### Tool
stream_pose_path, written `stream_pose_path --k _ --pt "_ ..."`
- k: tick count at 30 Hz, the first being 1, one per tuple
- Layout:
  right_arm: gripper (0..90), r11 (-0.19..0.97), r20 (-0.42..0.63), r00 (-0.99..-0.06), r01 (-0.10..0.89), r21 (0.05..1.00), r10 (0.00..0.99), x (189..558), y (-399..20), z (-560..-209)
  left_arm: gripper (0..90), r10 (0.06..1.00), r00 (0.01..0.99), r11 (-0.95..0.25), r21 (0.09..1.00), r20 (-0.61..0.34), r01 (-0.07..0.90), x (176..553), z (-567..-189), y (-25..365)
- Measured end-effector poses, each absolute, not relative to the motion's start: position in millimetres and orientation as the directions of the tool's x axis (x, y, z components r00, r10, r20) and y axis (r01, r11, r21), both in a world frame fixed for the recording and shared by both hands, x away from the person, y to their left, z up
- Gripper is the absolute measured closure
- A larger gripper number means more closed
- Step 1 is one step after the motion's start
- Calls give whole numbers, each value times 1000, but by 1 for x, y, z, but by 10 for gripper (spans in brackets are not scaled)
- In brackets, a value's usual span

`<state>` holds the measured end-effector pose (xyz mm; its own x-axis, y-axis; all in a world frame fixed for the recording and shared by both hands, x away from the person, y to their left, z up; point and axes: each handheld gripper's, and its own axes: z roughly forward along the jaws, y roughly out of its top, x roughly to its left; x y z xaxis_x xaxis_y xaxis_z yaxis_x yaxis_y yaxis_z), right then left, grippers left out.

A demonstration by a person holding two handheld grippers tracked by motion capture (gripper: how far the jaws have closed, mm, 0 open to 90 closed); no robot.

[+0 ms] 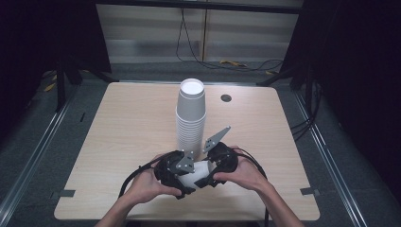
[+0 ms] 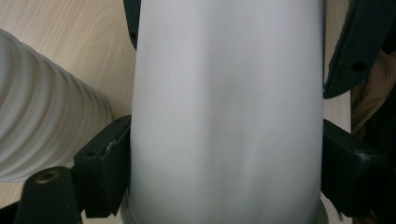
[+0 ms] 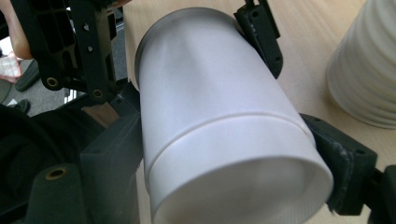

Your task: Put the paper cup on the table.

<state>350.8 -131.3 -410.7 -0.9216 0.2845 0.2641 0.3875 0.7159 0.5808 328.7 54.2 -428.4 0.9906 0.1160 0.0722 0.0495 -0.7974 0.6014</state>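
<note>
Near the bench's [image 1: 123,123] front edge, we've got both tools, left [image 1: 185,176] and right [image 1: 208,171], clamped on one white cup [image 1: 197,169] beside the stack [image 1: 190,118].

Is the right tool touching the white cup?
Touching: the right gripper view shows the right tool with both black jaws pressed against the white cup.
</note>
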Motion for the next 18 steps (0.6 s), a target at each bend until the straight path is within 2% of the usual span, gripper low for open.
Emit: stream_pose_path --k 6,9,10,14,18 --pt "200 735 290 -920 387 556 265 352 -129 -413 161 80 993 -819 573 89 15 327 -429 54" --pt "202 742 299 -919 385 549 255 353 -129 -414 161 37 993 -847 530 113 -29 328 -427 54" --pt "203 748 298 -920 383 542 256 353 -129 -414 161 58 993 -834 552 105 -10 326 -430 52" --pt "207 775 311 -919 377 507 244 352 -126 -415 161 -3 993 -862 502 120 -63 326 -428 53" --pt "211 786 326 -917 373 492 231 352 -125 -417 161 -28 992 -865 494 121 -85 325 -428 52"
